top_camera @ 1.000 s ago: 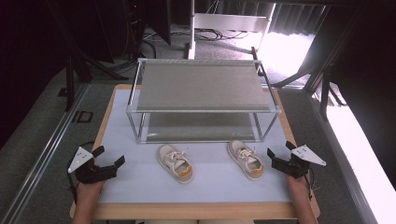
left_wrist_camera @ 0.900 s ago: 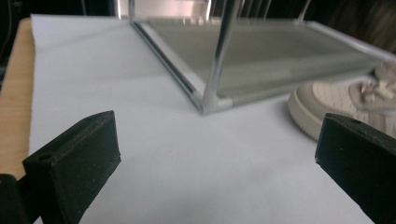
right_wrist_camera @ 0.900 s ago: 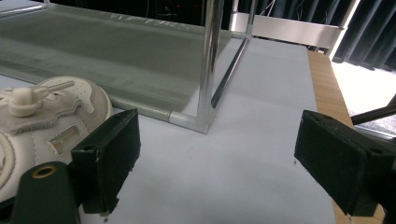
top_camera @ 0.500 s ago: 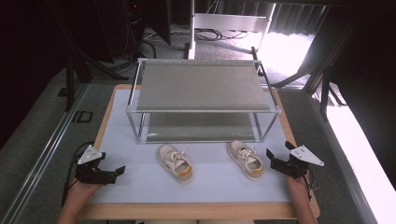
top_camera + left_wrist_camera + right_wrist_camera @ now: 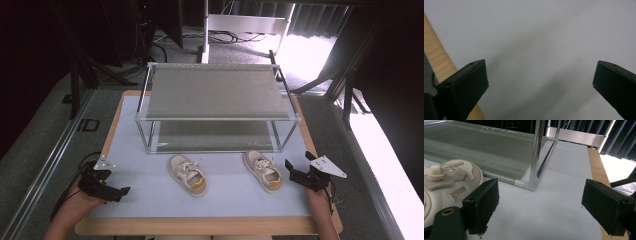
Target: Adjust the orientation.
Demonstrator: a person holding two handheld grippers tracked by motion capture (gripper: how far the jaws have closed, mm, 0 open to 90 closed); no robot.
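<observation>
With both grippers (image 5: 116, 190) (image 5: 295, 174) spread and empty, the right shoe (image 5: 262, 170) could be nudged aside if approached off-centre.

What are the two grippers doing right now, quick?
Left gripper: open, holding nothing, over the white mat.
Right gripper: open, holding nothing, right beside the right shoe.

Shoes (image 5: 188, 175) (image 5: 263, 171): cream, tan soles. Counter (image 5: 220, 202): pale grey-blue mat, light wood edge. Rack (image 5: 215, 92): silver frame, grey shelves. Claws black.
</observation>
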